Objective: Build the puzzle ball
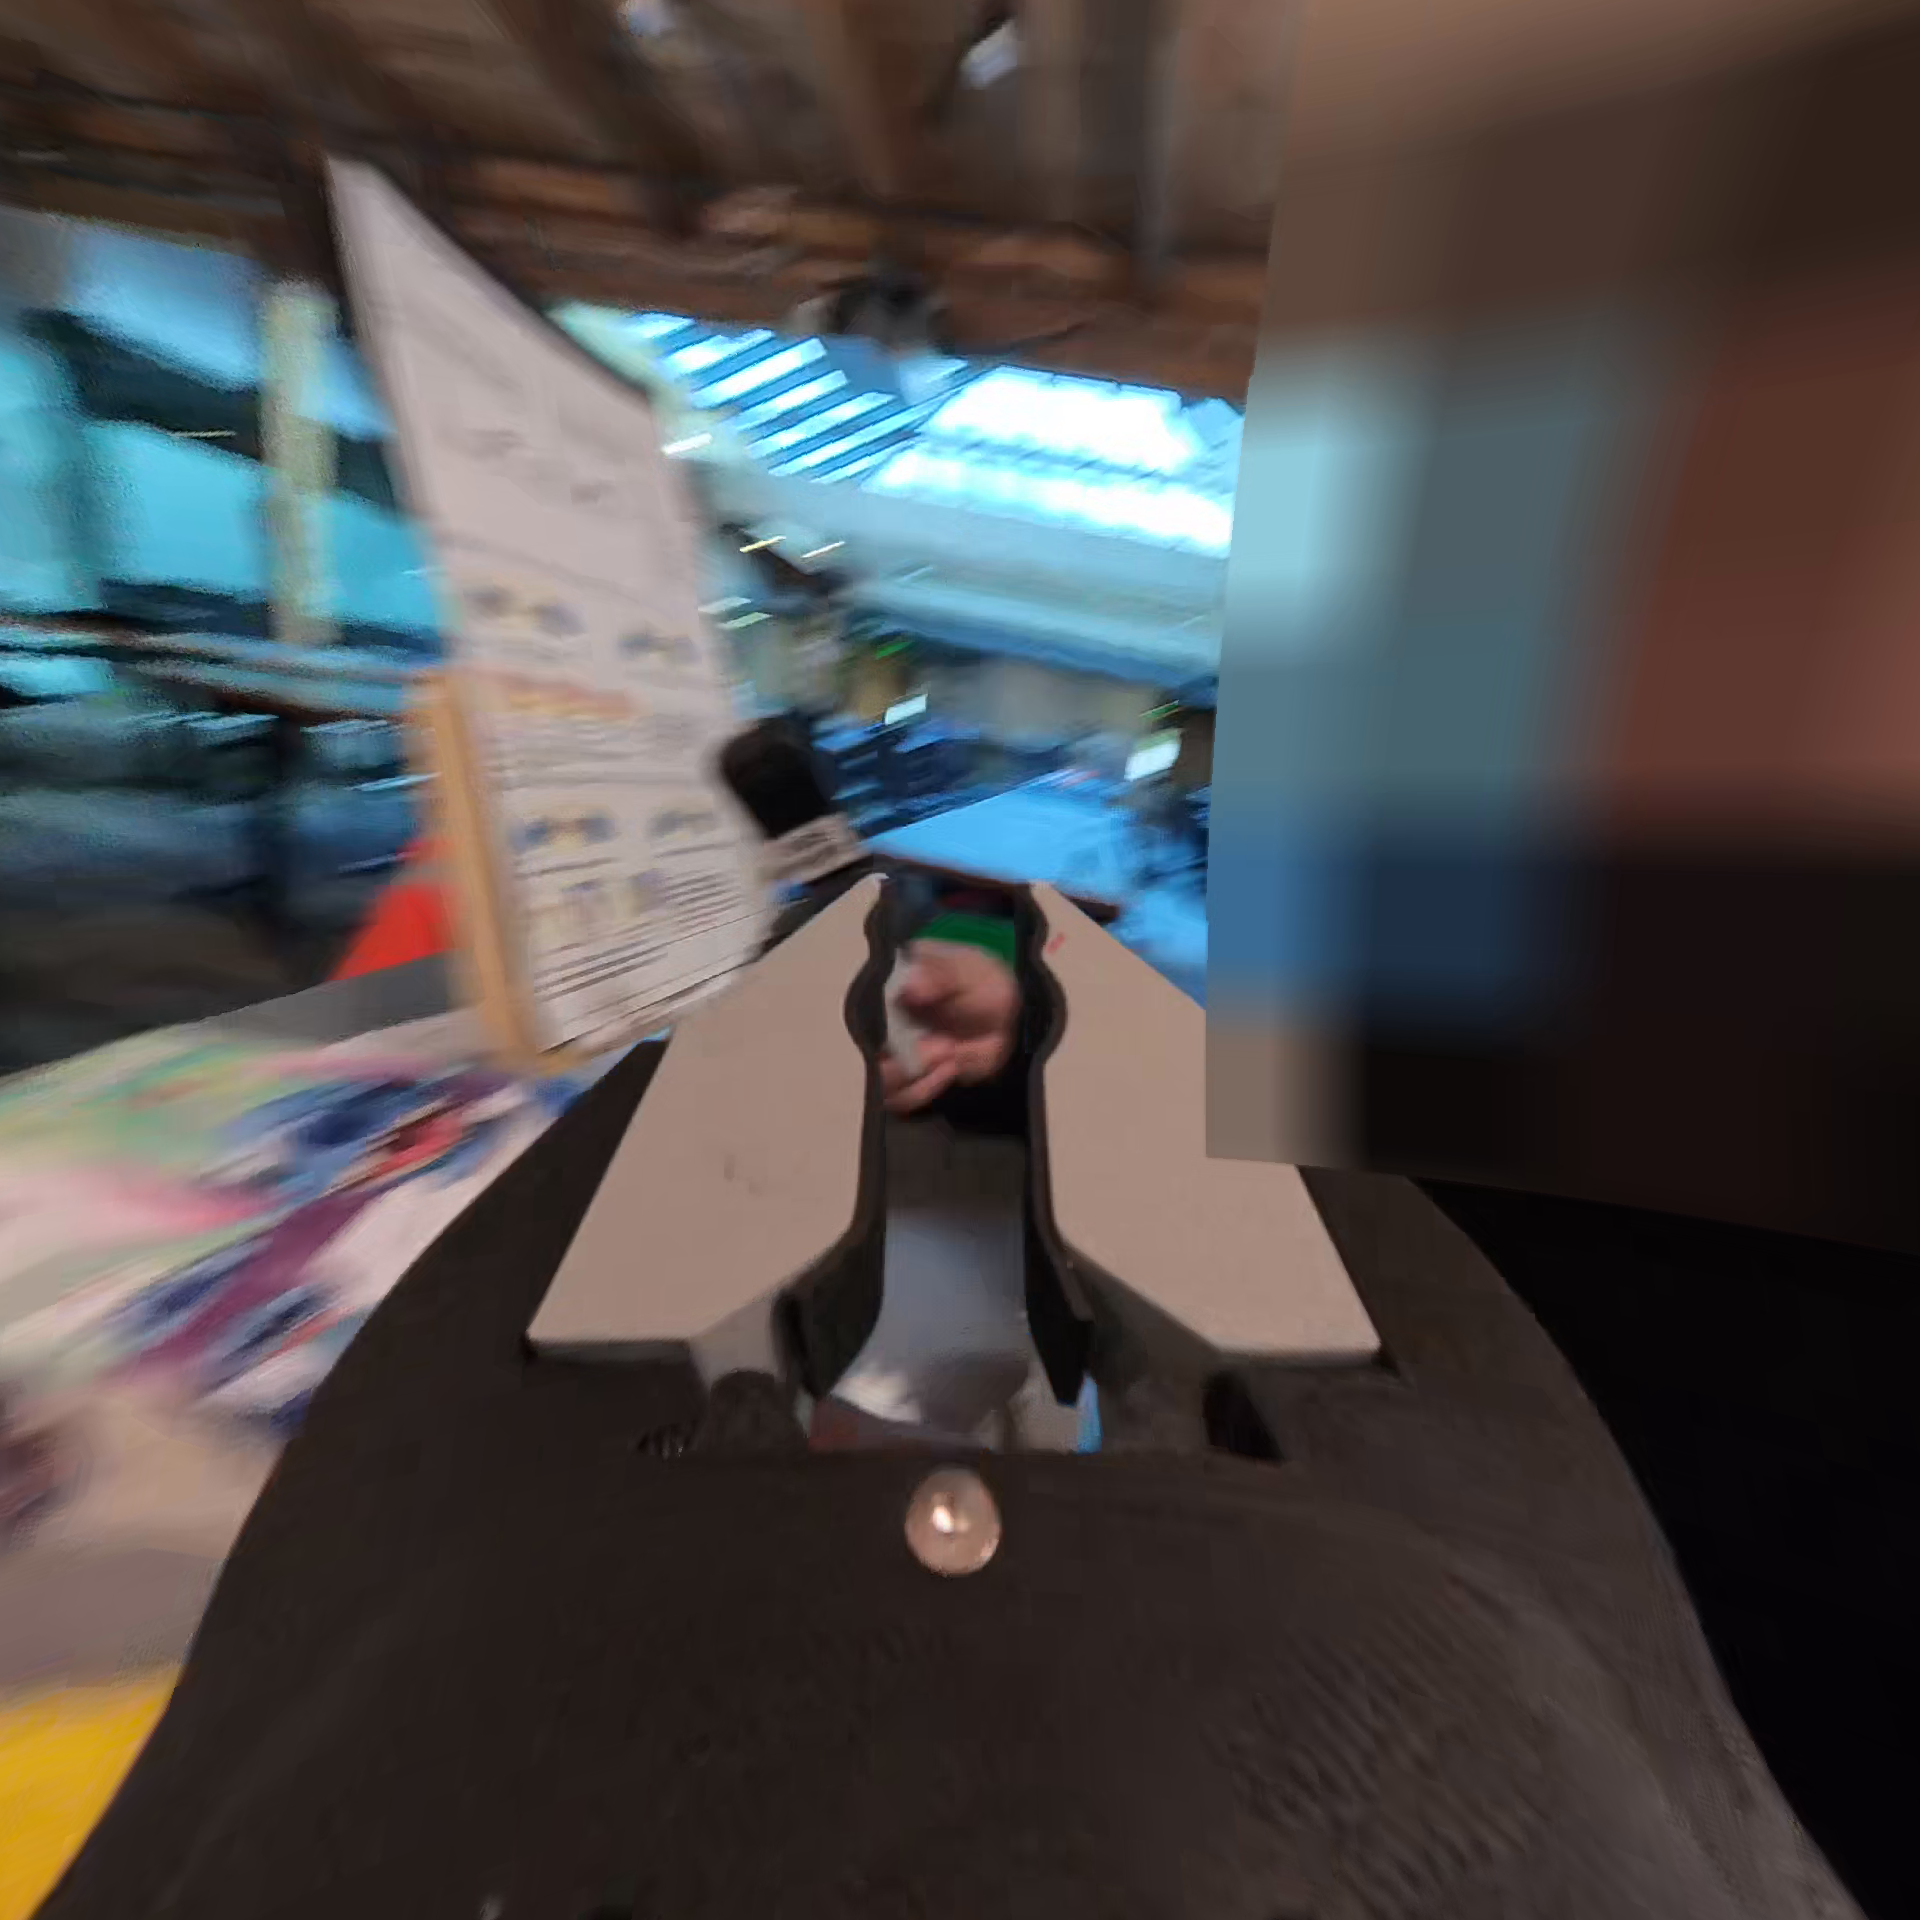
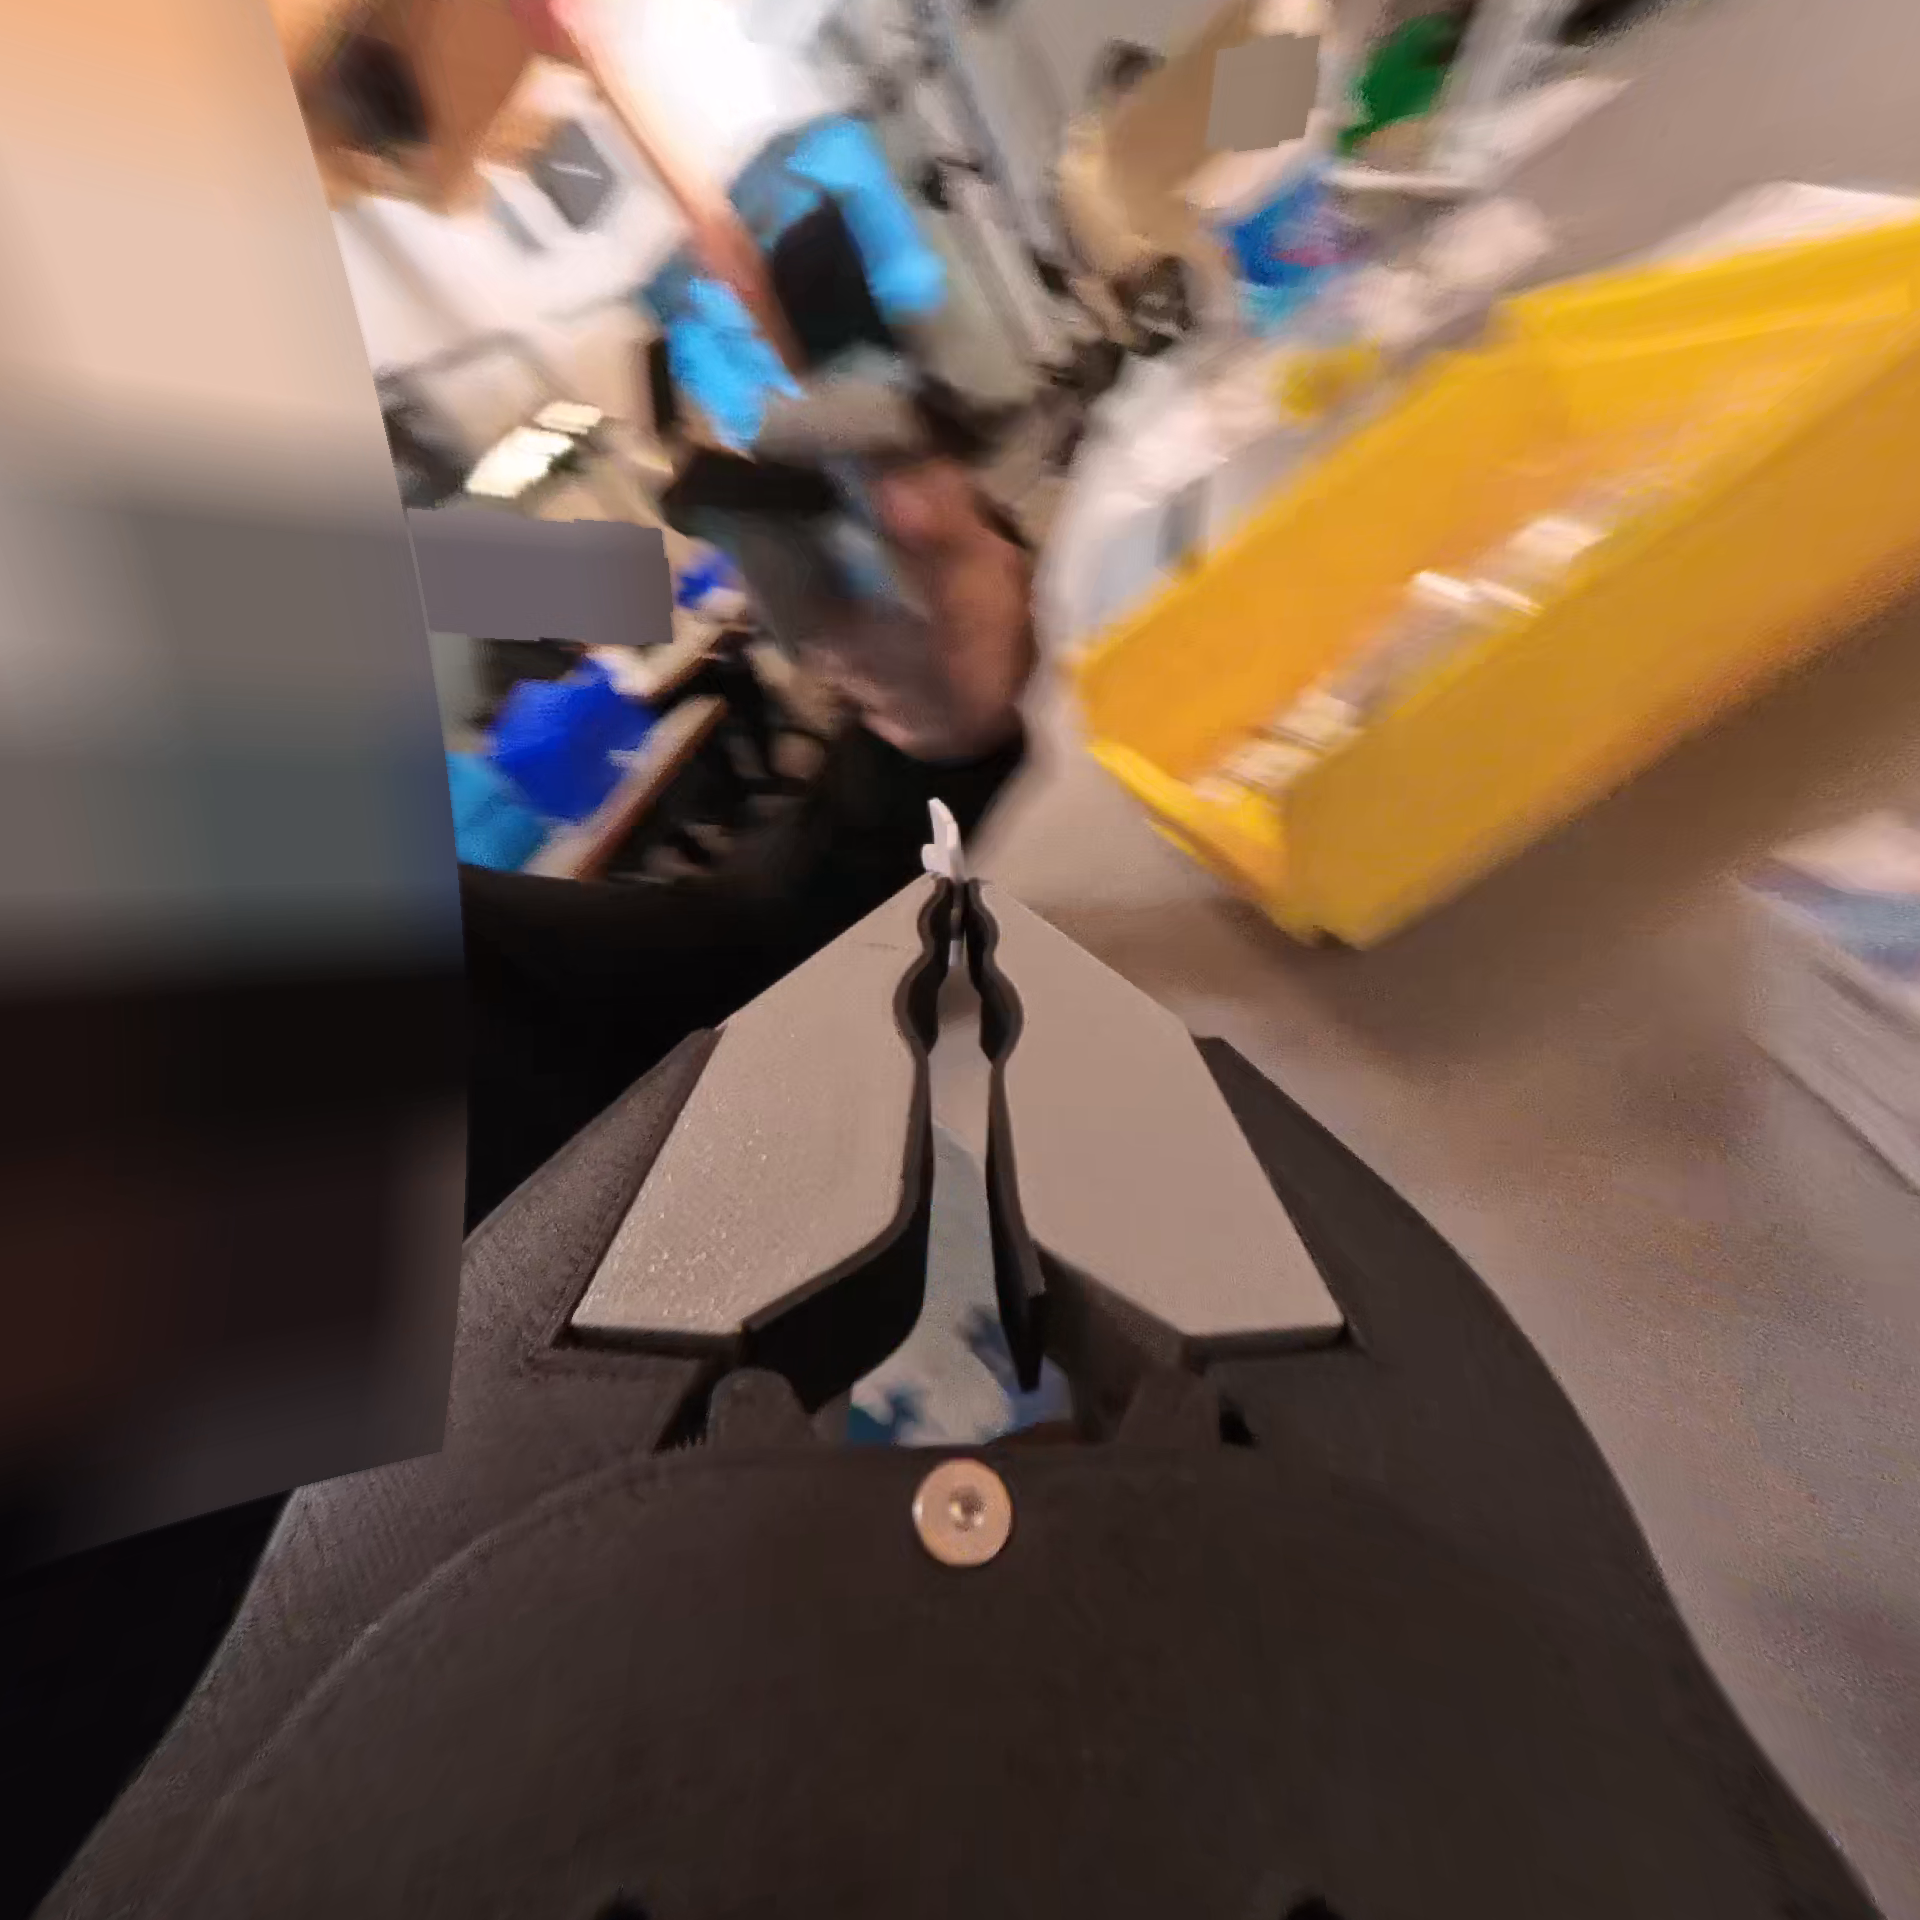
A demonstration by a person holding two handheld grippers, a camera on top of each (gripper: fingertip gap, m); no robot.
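Both views are motion-blurred. My right gripper (image 2: 954,891) is shut on a thin white puzzle piece (image 2: 943,840), seen edge-on, whose end sticks out past the fingertips above the grey table (image 2: 1455,1195). My left gripper (image 1: 958,904) is open with nothing between its fingers. A hand (image 1: 956,1023) shows farther off through the gap. A blurred spread of colourful puzzle pieces (image 1: 260,1195) lies on the table to the left of the left gripper.
A printed instruction sheet (image 1: 561,644) stands upright on a wooden holder (image 1: 478,894) just left of the left gripper. A yellow bin (image 2: 1507,582) with items inside sits on the table right of the right gripper. A yellow patch (image 1: 62,1766) shows at the lower left. My hands' fingertips stand some 12 centimetres from each other.
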